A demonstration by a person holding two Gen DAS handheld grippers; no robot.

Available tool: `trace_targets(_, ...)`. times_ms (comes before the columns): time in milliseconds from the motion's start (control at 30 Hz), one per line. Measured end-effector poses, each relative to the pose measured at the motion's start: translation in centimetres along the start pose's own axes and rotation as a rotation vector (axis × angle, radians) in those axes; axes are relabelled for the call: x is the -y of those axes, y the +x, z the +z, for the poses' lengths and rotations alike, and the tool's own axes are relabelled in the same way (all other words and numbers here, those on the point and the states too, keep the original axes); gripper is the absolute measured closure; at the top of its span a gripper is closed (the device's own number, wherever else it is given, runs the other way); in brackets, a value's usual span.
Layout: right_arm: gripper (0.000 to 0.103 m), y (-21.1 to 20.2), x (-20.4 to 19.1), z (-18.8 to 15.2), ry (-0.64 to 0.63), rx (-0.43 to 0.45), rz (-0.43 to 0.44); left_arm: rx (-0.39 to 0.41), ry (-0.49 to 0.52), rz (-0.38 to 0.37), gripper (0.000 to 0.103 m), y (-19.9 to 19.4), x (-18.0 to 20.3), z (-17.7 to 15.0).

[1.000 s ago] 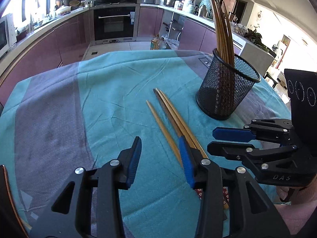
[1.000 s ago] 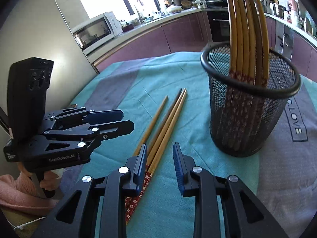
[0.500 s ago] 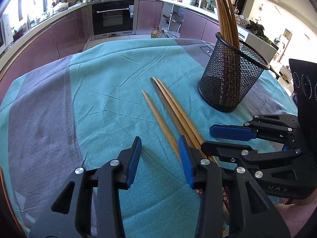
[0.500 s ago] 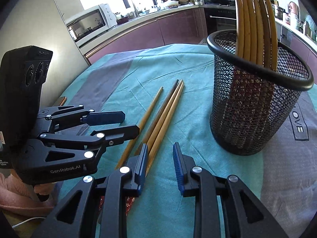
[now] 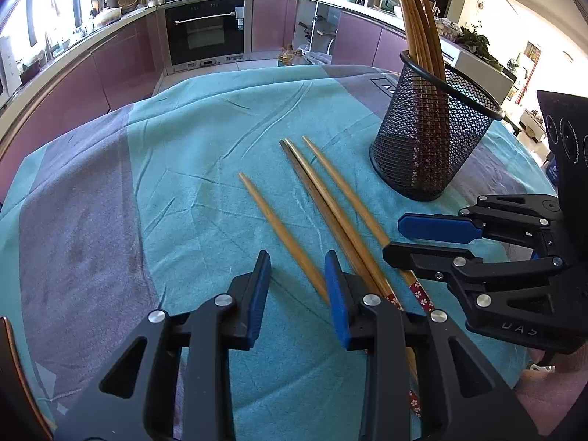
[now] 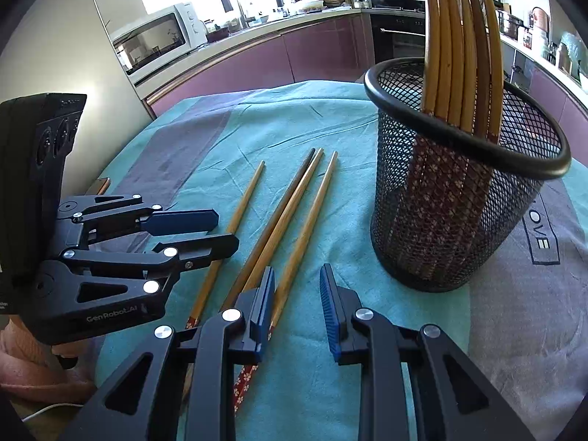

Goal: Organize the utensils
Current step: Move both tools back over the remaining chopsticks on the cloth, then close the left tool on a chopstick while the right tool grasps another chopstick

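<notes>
Several wooden chopsticks (image 5: 330,213) lie side by side on the teal tablecloth (image 5: 191,169), tips pointing away; they also show in the right wrist view (image 6: 279,228). A black mesh holder (image 5: 433,147) stands at the right with several chopsticks upright in it; it also shows in the right wrist view (image 6: 463,198). My left gripper (image 5: 297,286) is open and empty over the leftmost chopstick's near end. My right gripper (image 6: 297,301) is open and empty just right of the rightmost chopstick. Each gripper shows in the other's view: right gripper (image 5: 437,239), left gripper (image 6: 191,231).
The table has a teal and grey cloth (image 6: 533,294) with printed letters at the right. Kitchen cabinets and an oven (image 5: 205,29) stand behind the table. A microwave (image 6: 154,44) sits on the counter at the left.
Both grippers have moved forward and lower toward the loose chopsticks. The rightmost chopstick now lies a little apart from the pair. Both stay open.
</notes>
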State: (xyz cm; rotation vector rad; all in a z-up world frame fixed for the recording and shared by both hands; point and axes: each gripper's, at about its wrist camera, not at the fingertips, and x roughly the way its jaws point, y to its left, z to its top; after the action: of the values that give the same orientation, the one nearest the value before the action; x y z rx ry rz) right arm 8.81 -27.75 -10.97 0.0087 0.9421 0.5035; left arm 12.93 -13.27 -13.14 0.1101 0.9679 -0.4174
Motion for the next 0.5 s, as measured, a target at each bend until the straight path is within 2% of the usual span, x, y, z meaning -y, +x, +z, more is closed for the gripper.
trace_targets(100, 0.079, 0.6, -0.1, 0.5, -0.002, 0.008, -0.013, -0.001, -0.005, -0.003, 0.073, 0.3, -0.2, 0.2)
trace_targets(200, 0.081, 1.1, -0.1, 0.9, 0.004, 0.017, -0.024, -0.001, -0.016, 0.006, 0.080, 0.5, -0.2, 0.6)
trace_targets(267, 0.088, 1.2, 0.0, 1.0, 0.012, 0.020, -0.030, -0.002, -0.024, 0.007, 0.086, 0.6, -0.2, 0.7)
trace_targets(333, 0.092, 1.1, 0.4, 1.0, 0.028, 0.022, -0.022, 0.000, -0.036, 0.005, 0.086, 0.6, -0.3, 0.7)
trace_targets(500, 0.096, 0.9, 1.1, 0.8, 0.068, 0.024, 0.003, 0.009, -0.074, -0.004, 0.091, 0.6, -0.8, 0.8)
